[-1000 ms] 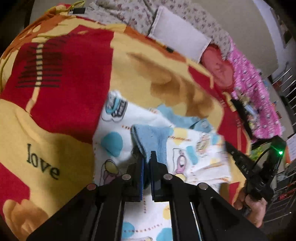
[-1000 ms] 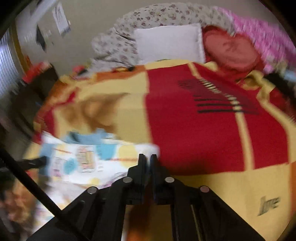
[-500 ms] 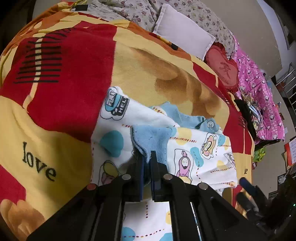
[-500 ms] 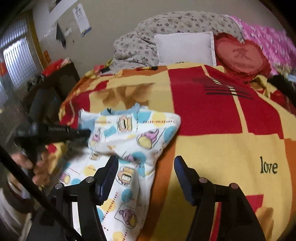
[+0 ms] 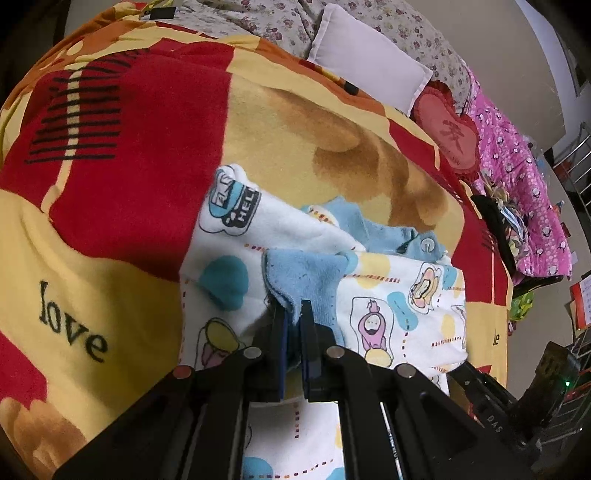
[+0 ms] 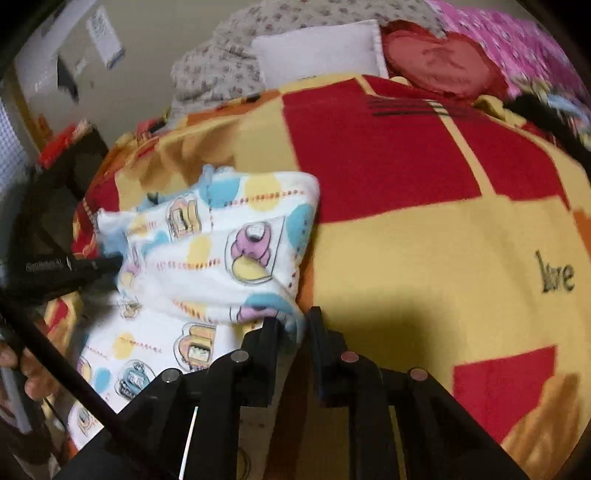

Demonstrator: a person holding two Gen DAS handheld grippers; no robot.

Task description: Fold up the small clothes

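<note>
A small white baby garment (image 5: 402, 295) with cartoon prints and blue trim lies partly folded on a red and yellow blanket (image 5: 133, 192). My left gripper (image 5: 293, 314) is shut on its blue cuff (image 5: 306, 277). In the right wrist view the garment (image 6: 221, 251) sits at the left. My right gripper (image 6: 295, 319) has its jaws narrowly apart around the garment's lower right fold, with cloth between the fingers. The left gripper (image 6: 107, 264) shows there at the garment's left edge.
A white pillow (image 5: 369, 62), a floral quilt (image 5: 280, 22), a red heart cushion (image 5: 450, 136) and a pink cover (image 5: 524, 192) lie at the bed's far end. A dark cabinet (image 6: 55, 192) stands left of the bed. The word "love" (image 6: 557, 277) marks the blanket.
My right gripper, shut a second ago, opened wide, then moved in and narrowed around the garment's lower right fold. The left gripper kept hold of the blue cuff.
</note>
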